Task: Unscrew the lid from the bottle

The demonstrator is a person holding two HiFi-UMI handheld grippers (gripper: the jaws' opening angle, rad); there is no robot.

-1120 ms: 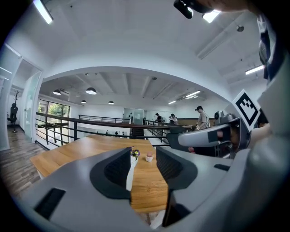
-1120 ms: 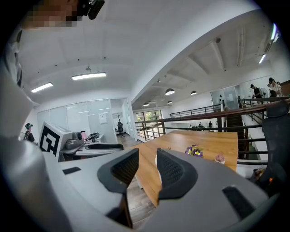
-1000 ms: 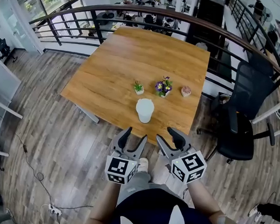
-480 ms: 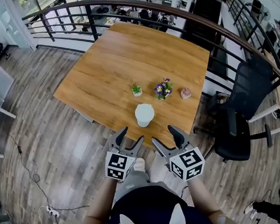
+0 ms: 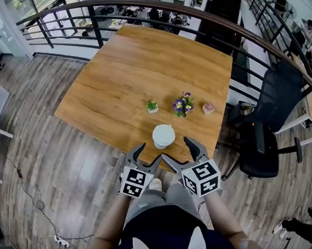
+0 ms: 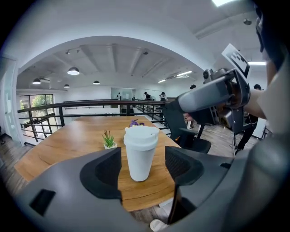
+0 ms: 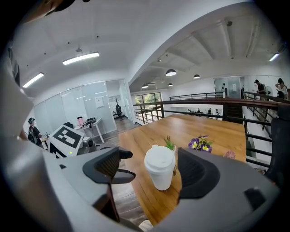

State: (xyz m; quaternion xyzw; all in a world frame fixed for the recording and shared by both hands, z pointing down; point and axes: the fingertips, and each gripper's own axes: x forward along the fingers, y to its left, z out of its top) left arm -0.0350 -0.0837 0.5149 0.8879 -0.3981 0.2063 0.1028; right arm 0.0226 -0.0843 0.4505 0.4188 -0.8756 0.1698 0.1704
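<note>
Now, left gripper (image 5: pixel 148 152) and right gripper (image 5: pixel 176 149), jaws wide and opening, empty, near the lidded white bottle (image 5: pixel 163 136)

You have brought both grippers forward to the near edge of the tabletop (image 5: pixel 127 82). Your right gripper (image 5: pixel 176 150) now sits just beside the white bottle (image 5: pixel 163 136), jaws opening wider. Your left gripper (image 5: pixel 147 153) is opening too, gripping nothing.
</note>
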